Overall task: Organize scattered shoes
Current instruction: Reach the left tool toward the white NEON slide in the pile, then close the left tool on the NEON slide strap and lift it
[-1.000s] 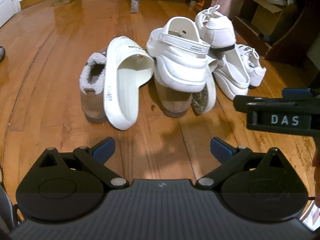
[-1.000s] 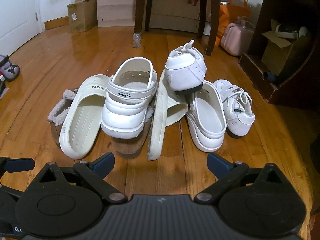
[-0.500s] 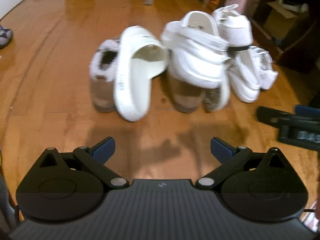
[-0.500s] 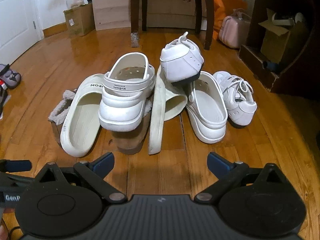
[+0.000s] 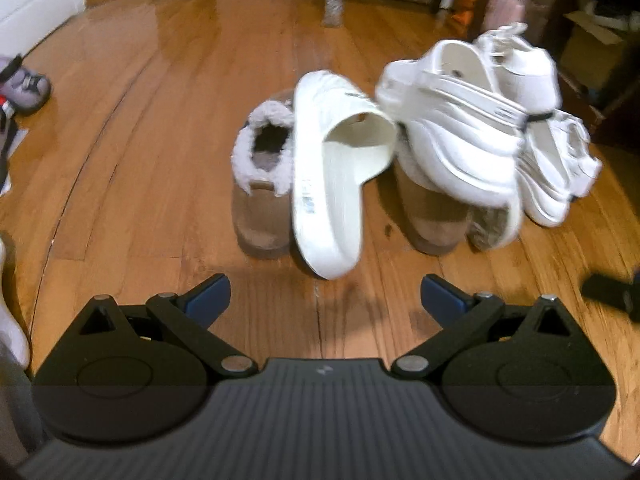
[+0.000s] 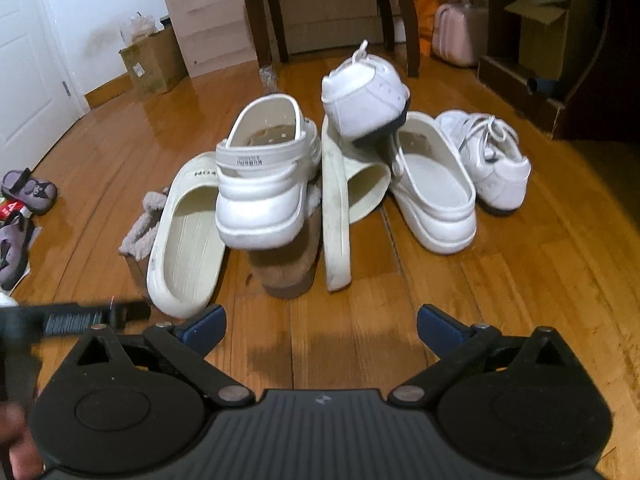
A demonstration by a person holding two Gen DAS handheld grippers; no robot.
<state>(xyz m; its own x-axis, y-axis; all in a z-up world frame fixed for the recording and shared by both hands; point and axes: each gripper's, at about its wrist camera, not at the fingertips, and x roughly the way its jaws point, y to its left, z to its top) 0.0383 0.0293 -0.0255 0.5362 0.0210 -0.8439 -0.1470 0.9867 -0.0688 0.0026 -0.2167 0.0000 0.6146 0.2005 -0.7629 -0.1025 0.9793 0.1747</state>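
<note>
A heap of shoes lies on the wood floor ahead of both grippers. A white slide (image 5: 332,184) (image 6: 184,232) leans on a tan fleece-lined slipper (image 5: 262,184). A white clog (image 5: 452,140) (image 6: 264,192) rests atop a second tan slipper (image 6: 288,268). A second slide (image 6: 340,200) stands on edge. Behind it a white sneaker (image 6: 364,100) is propped up, with another clog (image 6: 436,196) and a laced sneaker (image 6: 488,160) to the right. My left gripper (image 5: 325,294) is open and empty, just short of the slide. My right gripper (image 6: 321,326) is open and empty, short of the slipper.
Purple sandals (image 6: 30,192) lie at the far left. A cardboard box (image 6: 154,64) stands by the wall, dark chair legs (image 6: 272,20) behind the heap, a pink case (image 6: 456,36) and a dark cabinet (image 6: 568,52) with a box at the right.
Both grippers have moved closer to the heap. The left view has swung left, so the shoes sit further right in it. Both grippers stay open; no shoe has moved.
</note>
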